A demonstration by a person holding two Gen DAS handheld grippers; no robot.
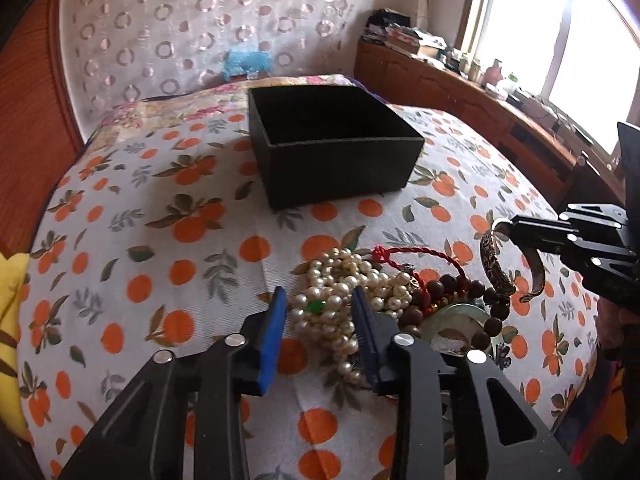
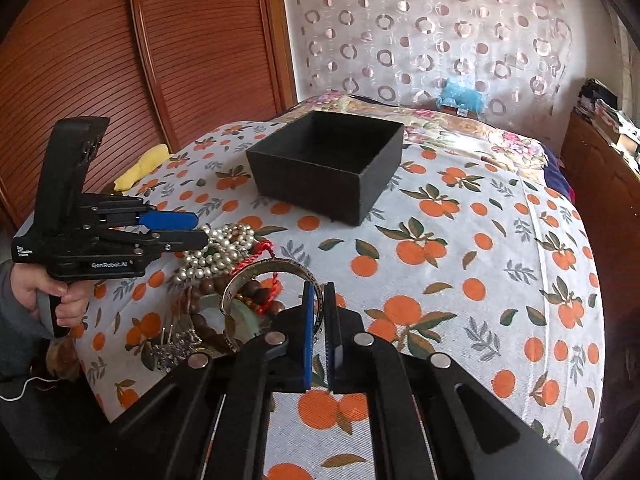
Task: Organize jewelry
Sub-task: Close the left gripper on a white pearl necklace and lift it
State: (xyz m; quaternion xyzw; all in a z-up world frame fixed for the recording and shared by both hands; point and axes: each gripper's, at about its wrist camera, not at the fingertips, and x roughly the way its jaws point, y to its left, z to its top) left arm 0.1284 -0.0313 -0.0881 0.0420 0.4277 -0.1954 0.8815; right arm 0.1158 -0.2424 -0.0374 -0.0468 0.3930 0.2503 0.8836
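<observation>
A pile of jewelry lies on the orange-print bedcover: a pearl necklace (image 1: 344, 292) (image 2: 218, 252), a red cord bracelet (image 1: 420, 254), brown wooden beads (image 1: 460, 284) (image 2: 208, 320) and a pale green bangle (image 2: 244, 316). My right gripper (image 2: 319, 292) (image 1: 506, 226) is shut on a metal cuff bangle (image 2: 240, 280) (image 1: 496, 264) and holds it just above the pile. My left gripper (image 1: 318, 300) (image 2: 196, 228) is open, its blue fingers on either side of the pearls. An open black box (image 1: 332, 148) (image 2: 328, 164) stands farther back and looks empty.
A yellow cloth (image 2: 140, 168) lies at the bed's left edge. A wooden wardrobe (image 2: 160, 48) stands to the left. A patterned curtain (image 2: 440, 32) hangs behind the bed. A cluttered wooden sideboard (image 1: 460, 80) runs under the window on the right.
</observation>
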